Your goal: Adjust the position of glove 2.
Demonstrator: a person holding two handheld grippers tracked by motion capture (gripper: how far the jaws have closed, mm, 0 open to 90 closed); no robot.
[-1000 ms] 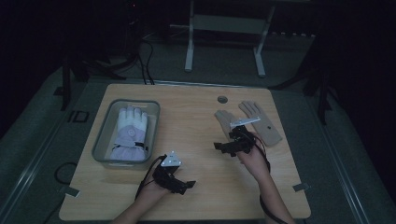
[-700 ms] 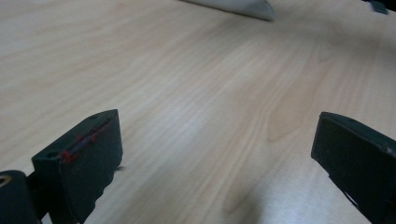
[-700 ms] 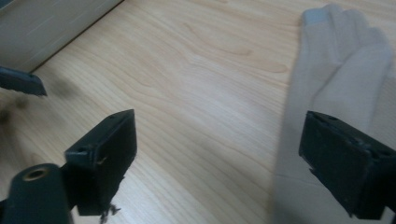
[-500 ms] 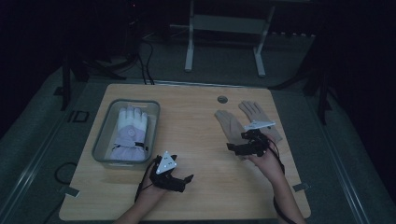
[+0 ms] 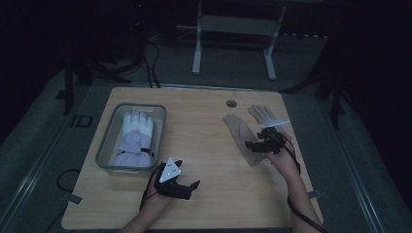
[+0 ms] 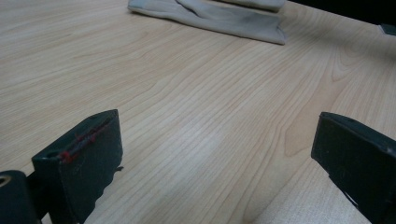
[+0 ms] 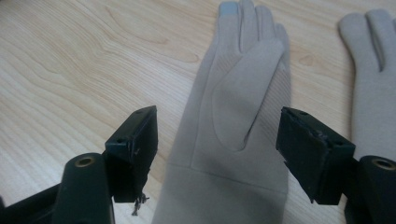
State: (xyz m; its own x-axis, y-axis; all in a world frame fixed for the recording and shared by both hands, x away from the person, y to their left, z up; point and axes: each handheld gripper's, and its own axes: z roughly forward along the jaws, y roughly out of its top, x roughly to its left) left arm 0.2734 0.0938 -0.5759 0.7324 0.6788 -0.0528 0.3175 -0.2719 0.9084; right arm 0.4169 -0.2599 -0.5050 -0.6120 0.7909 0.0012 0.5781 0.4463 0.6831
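- Left gripper (image 5: 187, 186): low over bare wood at the near-centre of the table (image 5: 204, 145), jaws spread wide, nothing between them.
- Right gripper (image 5: 256, 144): over the near beige glove (image 5: 240, 132), jaws spread wide to either side of the palm and cuff; grip not closed on the fabric.
- Near beige glove: flat on the right half of the table, thumb folded across the palm, grey patch on one fingertip.
- Second beige glove (image 5: 260, 114): flat, just beside the first, farther right.
- Clear bin (image 5: 108, 145): left side of the table, holding a white and lilac glove (image 5: 134, 138), fingers pointing away from the person.
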